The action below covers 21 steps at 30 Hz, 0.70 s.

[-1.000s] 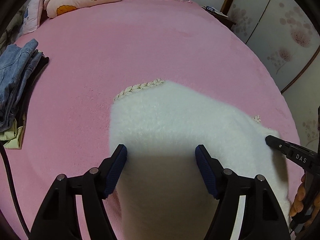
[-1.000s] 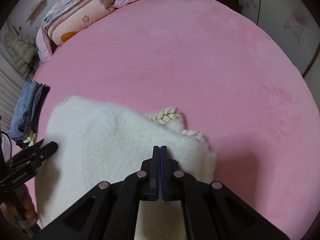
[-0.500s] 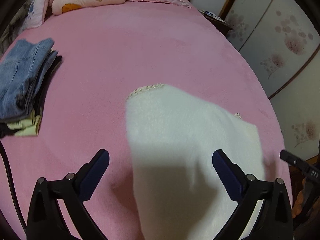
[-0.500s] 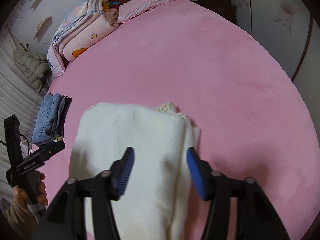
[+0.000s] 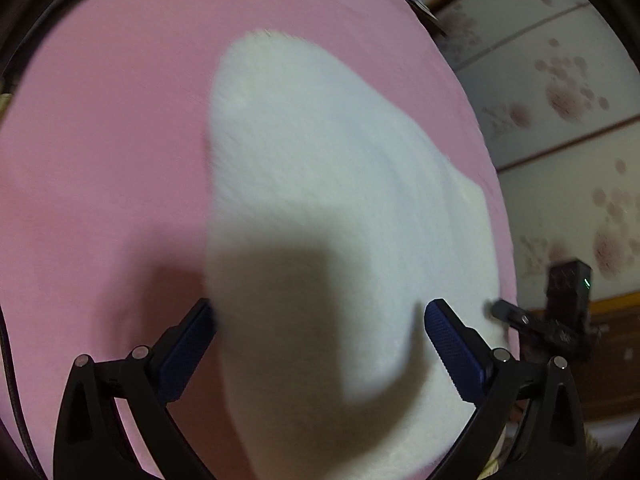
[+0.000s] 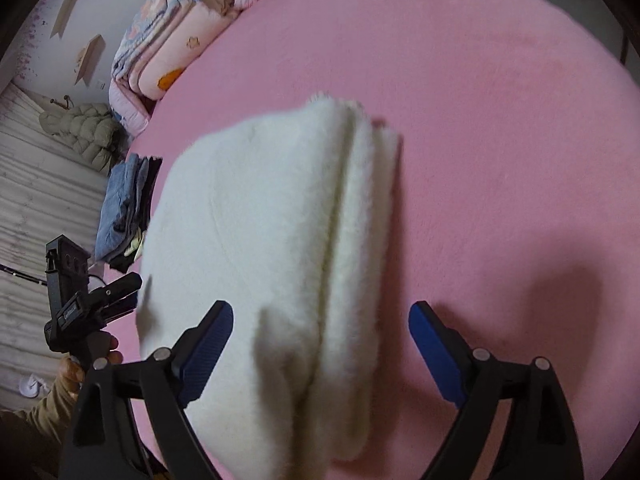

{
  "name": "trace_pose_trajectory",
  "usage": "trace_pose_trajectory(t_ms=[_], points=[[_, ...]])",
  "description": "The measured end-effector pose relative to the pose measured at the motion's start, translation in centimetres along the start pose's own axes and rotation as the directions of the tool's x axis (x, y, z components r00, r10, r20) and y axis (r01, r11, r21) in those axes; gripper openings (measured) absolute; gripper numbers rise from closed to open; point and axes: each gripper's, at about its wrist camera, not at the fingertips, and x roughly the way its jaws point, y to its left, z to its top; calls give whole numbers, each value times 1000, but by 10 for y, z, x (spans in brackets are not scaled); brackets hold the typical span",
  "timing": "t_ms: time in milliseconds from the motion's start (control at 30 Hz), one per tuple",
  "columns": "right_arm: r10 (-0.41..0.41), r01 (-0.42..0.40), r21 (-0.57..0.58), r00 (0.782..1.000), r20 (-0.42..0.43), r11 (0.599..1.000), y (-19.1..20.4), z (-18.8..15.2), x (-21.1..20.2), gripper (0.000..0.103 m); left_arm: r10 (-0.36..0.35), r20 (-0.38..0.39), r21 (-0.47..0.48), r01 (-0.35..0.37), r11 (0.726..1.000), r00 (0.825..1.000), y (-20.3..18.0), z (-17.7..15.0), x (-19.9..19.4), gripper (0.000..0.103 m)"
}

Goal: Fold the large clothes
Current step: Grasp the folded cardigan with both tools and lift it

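Note:
A white fluffy garment point(image 5: 320, 184) lies folded in layers on the pink bed; it also shows in the right wrist view point(image 6: 272, 216), with stacked edges on its right side. My left gripper point(image 5: 320, 332) is open and empty, hovering over the garment's near end. My right gripper point(image 6: 320, 336) is open and empty, its jaws spread wide over the garment's near right edge. The right gripper point(image 5: 540, 324) also shows at the left wrist view's right edge, and the left gripper point(image 6: 96, 300) at the right wrist view's left.
The pink bed cover point(image 6: 500, 120) stretches far and right. Folded jeans and dark clothes point(image 6: 124, 200) are stacked at the bed's left edge. Folded quilts and a pillow point(image 6: 180, 44) lie at the head. A flowered wardrobe point(image 5: 560, 92) stands on the right.
My right gripper let go of the garment and opened wide. My left gripper stayed open and swung right, closer over the garment. The garment now lies folded flat.

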Motion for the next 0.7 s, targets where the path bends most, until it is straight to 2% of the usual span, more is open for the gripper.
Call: trace_pose_trajectory(t_ms=[67, 233, 333, 500, 600, 633, 667, 700], points=[[39, -38, 24, 998, -50, 999, -10, 5, 15, 90, 6, -19, 28, -6, 1000, 1000, -1, 0, 9, 102], [175, -176, -2, 981, -86, 984, -15, 20, 40, 91, -75, -60, 25, 77, 997, 995, 10, 4, 21, 103], [219, -225, -34, 967, -133, 974, -6, 32, 59, 91, -128, -99, 5, 129, 992, 987, 17, 6, 32, 103], [190, -208, -104, 968, -165, 973, 12, 45, 78, 92, -164, -133, 28, 169, 985, 977, 16, 9, 46, 103], [158, -179, -144, 977, -141, 973, 20, 40, 76, 90, -144, -137, 37, 150, 988, 980, 12, 6, 49, 101], [155, -174, -151, 979, -133, 973, 22, 39, 74, 88, -126, -131, 40, 132, 990, 983, 8, 8, 51, 96], [152, -170, -159, 981, -122, 973, 24, 38, 71, 81, -94, -114, 48, 100, 994, 989, 3, 6, 47, 93], [144, -161, -166, 983, -110, 973, 26, 37, 68, 73, -64, -95, 62, 70, 996, 993, -2, 5, 41, 86]])
